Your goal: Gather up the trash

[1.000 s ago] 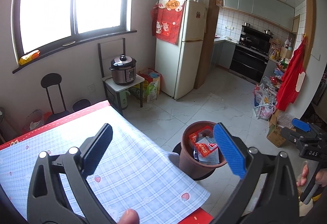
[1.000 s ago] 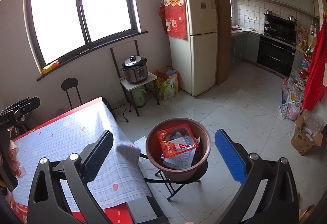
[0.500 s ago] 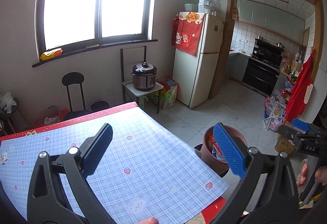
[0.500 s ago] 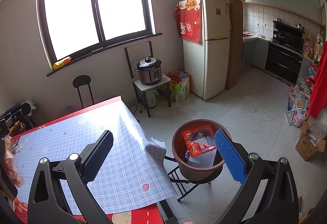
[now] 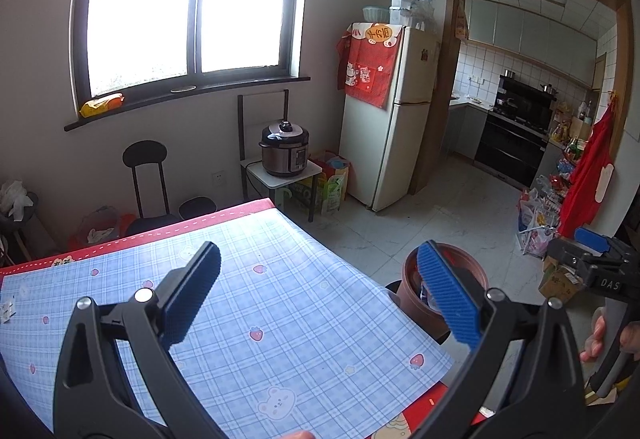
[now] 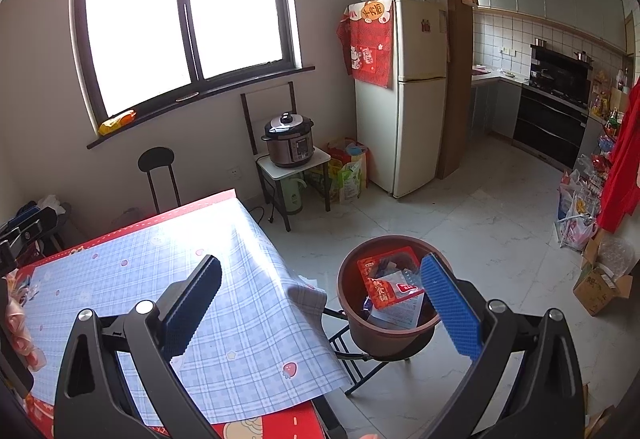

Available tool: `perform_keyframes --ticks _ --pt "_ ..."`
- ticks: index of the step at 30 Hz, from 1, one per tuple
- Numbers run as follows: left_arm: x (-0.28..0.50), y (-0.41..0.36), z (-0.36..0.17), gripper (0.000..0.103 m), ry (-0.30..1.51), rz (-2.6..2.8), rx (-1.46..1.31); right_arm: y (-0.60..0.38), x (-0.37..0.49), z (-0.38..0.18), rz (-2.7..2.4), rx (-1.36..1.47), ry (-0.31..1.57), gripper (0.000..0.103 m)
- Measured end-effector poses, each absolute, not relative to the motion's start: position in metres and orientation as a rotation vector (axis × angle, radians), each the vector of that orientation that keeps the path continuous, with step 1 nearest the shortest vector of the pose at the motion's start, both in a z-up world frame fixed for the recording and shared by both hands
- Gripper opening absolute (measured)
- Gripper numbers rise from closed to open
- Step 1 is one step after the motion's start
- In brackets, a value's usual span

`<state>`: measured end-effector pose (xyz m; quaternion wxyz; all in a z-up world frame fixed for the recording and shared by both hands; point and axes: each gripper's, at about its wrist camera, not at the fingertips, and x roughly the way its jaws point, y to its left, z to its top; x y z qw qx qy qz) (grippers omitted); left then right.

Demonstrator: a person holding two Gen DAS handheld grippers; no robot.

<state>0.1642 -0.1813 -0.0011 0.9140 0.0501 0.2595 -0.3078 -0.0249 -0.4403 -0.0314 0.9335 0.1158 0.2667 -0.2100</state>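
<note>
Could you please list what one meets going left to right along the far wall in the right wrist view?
Yellow packet on the windowsill → black stool → pressure cooker → bags on the floor → fridge → kitchen stove.

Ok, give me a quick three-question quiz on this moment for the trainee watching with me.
1. True or false: the left gripper holds a wrapper.
2. What does the brown bin stand on: A the floor, B a black stool, C the table?
3. Fill in: the topmost item in the bin is a ____ packet.

Key: 1 false, both the left and the right gripper are open and empty. 2 B. 3 red.
</note>
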Motion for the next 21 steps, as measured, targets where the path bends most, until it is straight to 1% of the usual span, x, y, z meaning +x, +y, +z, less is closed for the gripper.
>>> perform_keyframes --ticks 21 --pt "0.1606 -0.1888 0.0005 0.097 0.529 -0.644 0.118 -0.4470 -0.0296 -0.0303 -0.446 0.244 0.545 0.098"
